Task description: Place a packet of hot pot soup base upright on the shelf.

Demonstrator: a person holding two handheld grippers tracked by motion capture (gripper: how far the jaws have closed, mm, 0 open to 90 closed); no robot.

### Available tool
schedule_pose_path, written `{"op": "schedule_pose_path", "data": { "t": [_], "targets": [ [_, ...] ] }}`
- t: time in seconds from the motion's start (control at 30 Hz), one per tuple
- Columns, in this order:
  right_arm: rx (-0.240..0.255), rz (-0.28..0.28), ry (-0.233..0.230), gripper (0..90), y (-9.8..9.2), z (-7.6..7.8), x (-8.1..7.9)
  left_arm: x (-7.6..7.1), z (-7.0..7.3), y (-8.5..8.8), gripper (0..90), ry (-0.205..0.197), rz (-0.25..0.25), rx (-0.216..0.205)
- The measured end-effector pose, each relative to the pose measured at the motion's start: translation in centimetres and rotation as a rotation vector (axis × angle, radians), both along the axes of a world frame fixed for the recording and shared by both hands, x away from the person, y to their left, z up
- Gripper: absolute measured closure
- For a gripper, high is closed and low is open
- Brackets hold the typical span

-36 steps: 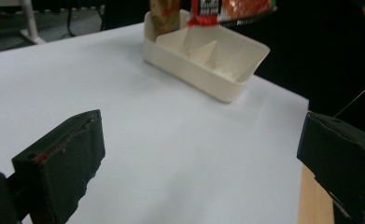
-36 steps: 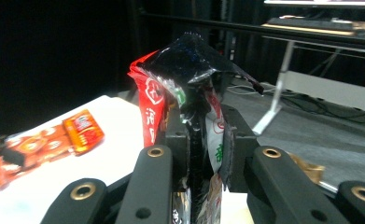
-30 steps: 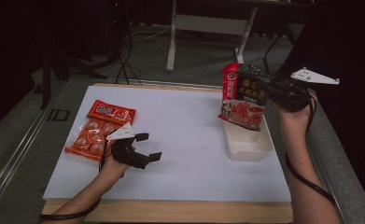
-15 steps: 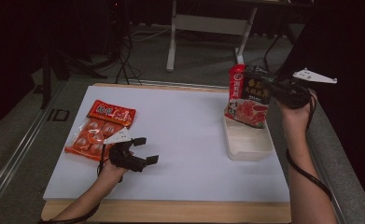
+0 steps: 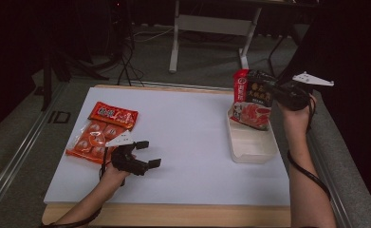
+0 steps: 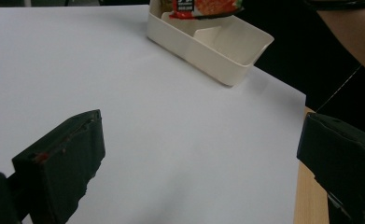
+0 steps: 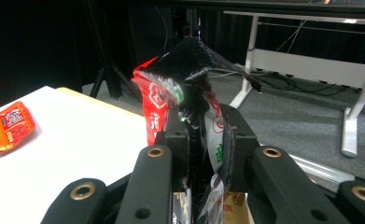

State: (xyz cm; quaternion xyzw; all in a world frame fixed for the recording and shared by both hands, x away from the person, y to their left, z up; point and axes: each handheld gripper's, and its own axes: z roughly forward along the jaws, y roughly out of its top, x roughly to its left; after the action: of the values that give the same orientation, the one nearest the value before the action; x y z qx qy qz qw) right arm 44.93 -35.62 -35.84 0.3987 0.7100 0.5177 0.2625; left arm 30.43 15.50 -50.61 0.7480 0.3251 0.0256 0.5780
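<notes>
My right gripper (image 5: 264, 88) is shut on a red and black food packet (image 5: 252, 100), held upright with its lower end over the far part of a cream plastic tray (image 5: 252, 147) at the table's right. Seen from the right gripper, the crumpled packet (image 7: 189, 88) is pinched between both pads. My left gripper (image 5: 147, 153) rests open on the white table top, a little right of an orange bag of wrapped snacks (image 5: 100, 133). Its two black fingers (image 6: 61, 163) stand wide apart over bare table. The left gripper view also catches the tray (image 6: 213, 44) and the packet's lower edge (image 6: 203, 7).
A wooden strip (image 5: 173, 214) borders the white table top at the near edge. Behind the table stand a white desk frame (image 5: 211, 28) and dark stands with cables on the floor (image 5: 121, 57). The tray has a divider inside it.
My right gripper has carried the packet down and slightly away toward the tray's far end. The left gripper has stayed near the orange bag, shifting only a little.
</notes>
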Motion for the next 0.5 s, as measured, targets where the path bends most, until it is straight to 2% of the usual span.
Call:
{"op": "schedule_pose_path", "data": {
  "t": [0.17, 0.33, 0.5],
  "targets": [
    [-0.023, 0.01, 0.023, 75.5, 0.2, -1.5, 0.9, 0.1, -0.2, 0.1, 1.1, 0.009, -0.001, -0.008],
    [-0.012, 0.023, 0.036, 75.0, 0.2, -2.2, 1.2, 0.1, -0.3, 0.2, 1.1, 0.014, -0.001, -0.008],
    [-0.009, 0.098, 0.058, 73.2, 0.4, -2.7, 1.4, 0.2, -0.5, 0.1, 1.1, 0.024, -0.002, -0.01]
  ]
}}
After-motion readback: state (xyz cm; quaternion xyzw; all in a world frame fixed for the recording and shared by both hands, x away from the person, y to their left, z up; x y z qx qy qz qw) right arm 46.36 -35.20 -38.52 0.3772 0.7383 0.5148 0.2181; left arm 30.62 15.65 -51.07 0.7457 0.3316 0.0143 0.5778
